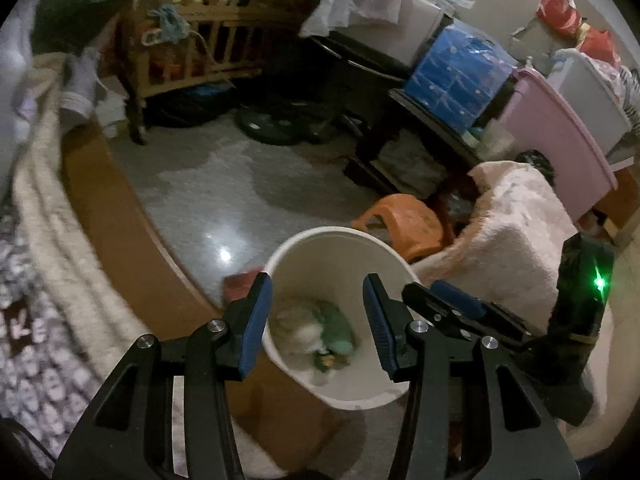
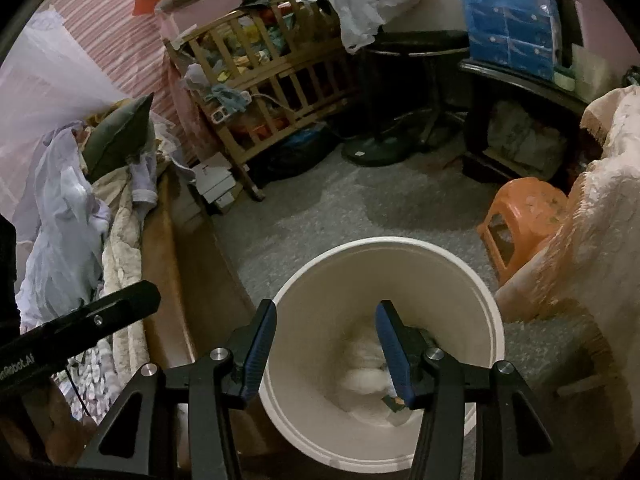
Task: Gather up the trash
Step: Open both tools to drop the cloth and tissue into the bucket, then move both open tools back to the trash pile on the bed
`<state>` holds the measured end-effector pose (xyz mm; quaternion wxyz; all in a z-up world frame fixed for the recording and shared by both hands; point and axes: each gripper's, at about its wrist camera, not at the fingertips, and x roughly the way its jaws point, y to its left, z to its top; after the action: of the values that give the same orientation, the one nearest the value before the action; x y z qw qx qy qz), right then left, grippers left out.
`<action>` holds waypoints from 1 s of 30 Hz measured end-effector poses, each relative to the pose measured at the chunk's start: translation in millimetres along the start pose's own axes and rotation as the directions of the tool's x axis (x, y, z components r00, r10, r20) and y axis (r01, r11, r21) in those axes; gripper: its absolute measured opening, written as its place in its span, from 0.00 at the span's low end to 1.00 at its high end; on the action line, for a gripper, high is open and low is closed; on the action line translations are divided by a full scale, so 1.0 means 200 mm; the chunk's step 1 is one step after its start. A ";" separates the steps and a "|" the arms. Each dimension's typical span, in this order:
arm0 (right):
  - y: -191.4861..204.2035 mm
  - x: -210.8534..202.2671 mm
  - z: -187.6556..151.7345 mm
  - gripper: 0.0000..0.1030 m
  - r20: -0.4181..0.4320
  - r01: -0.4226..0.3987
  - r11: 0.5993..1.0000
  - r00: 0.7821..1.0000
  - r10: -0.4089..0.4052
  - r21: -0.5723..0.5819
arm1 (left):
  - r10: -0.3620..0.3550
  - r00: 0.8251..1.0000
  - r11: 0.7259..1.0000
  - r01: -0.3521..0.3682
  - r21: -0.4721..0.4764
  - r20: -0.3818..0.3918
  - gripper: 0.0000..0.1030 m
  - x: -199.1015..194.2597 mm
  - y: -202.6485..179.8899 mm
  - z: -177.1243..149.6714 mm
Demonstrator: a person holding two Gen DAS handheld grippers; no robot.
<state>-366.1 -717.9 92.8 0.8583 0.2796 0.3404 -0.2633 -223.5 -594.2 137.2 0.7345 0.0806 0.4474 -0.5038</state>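
Two hand-held tools hover over a white bucket [image 2: 384, 354] standing on a grey bedroom floor [image 1: 224, 184], between the wooden edge of a bed [image 1: 120, 224] and a cream blanket [image 1: 516, 232], with an orange stool [image 1: 404, 220] just behind it. The left tool [image 1: 316, 320] and the right tool [image 2: 326, 346] both tilt down toward the bucket's mouth with jaws parted and nothing between their blue pads. The trash [image 1: 316, 334], a pale crumpled wad with green wrapping, lies at the bottom of the bucket; in the left wrist view it looks blurred, so its exact make-up is hard to tell. In the right wrist view the left tool's black arm crosses the lower left corner, beside the bed. Judging from the empty jaws above the bin, the step in hand appears to be the drop itself. Done well, it means keeping both tools centred over the opening, clear of the rim and of each other, and confirming that nothing clings to the pads before turning to look for further scraps around the room
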 end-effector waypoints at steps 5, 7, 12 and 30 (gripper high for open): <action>0.12 0.02 -0.03 0.48 -0.019 -0.021 0.999 1.000 0.020 -0.048 | 0.100 0.995 0.995 -0.100 0.003 0.025 0.44 -0.09 0.08 -0.04; 0.17 0.03 -0.04 0.48 -0.020 -0.033 0.997 0.999 0.031 -0.063 | 0.137 0.990 0.991 -0.137 -0.004 0.030 0.44 -0.13 0.13 -0.06; 0.31 0.03 -0.06 0.48 -0.032 -0.063 0.993 0.998 0.060 -0.100 | 0.198 0.979 0.980 -0.195 -0.049 0.045 0.44 -0.23 0.26 -0.11; 0.95 0.10 -0.22 0.55 -0.131 -0.215 0.941 0.974 0.186 -0.262 | 0.398 0.917 0.894 -0.380 -0.237 0.033 0.44 -0.66 0.81 -0.39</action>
<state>-250.5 -559.9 108.2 0.8921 0.2045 0.3877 -0.1095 -148.0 -383.5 135.5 0.8423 0.0642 0.4464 -0.2952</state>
